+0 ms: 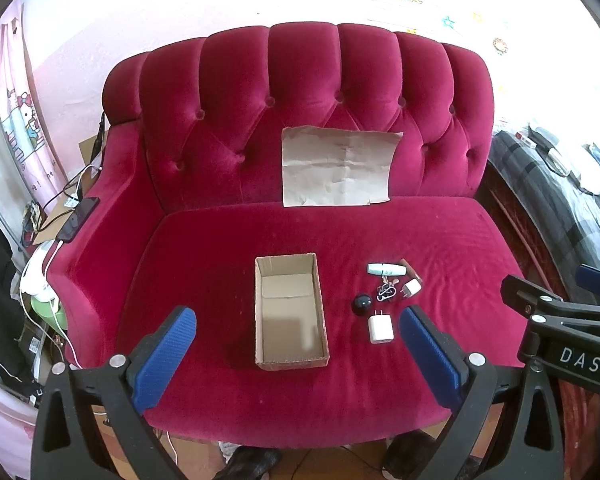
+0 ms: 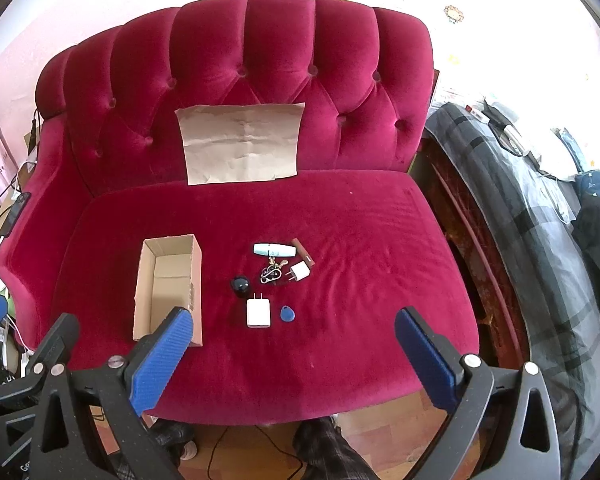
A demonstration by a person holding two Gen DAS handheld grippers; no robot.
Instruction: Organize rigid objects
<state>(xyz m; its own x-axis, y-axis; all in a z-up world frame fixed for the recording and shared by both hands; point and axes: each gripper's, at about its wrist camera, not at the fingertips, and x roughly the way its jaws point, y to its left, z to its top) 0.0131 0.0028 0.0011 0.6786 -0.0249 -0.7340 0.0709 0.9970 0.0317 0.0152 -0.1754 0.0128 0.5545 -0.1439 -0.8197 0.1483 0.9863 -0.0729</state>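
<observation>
A crimson tufted velvet sofa [image 1: 260, 160] fills both wrist views, with a creased sheet of brown paper [image 1: 338, 166] leaning against its backrest at twelve o'clock. On the seat cushion lies an open, empty rectangular cardboard box [image 1: 290, 312], its long side running from six to twelve o'clock.

At about three o'clock from the box sits a loose cluster of small rigid items. Nearest the front edge is a large white plug adapter [image 2: 258, 310] with its prongs toward twelve o'clock; just beside it at three o'clock lies a small blue teardrop-shaped key tag [image 2: 287, 313]. At eleven o'clock from the adapter is a dark round ball-like object [image 2: 240, 283]. Farther back come a bunch of keys on a silver carabiner [image 2: 271, 274], a smaller white plug cube [image 2: 299, 271], a pale mint-green tube [image 2: 273, 250] and a brown stick-like bar [image 2: 303, 255], close together.

The left gripper [image 1: 298, 354] hangs above the front of the seat with its blue-padded jaws spread wide and nothing between them. The right gripper [image 2: 294, 354] likewise has its jaws parted and empty, over the cushion's front edge.
</observation>
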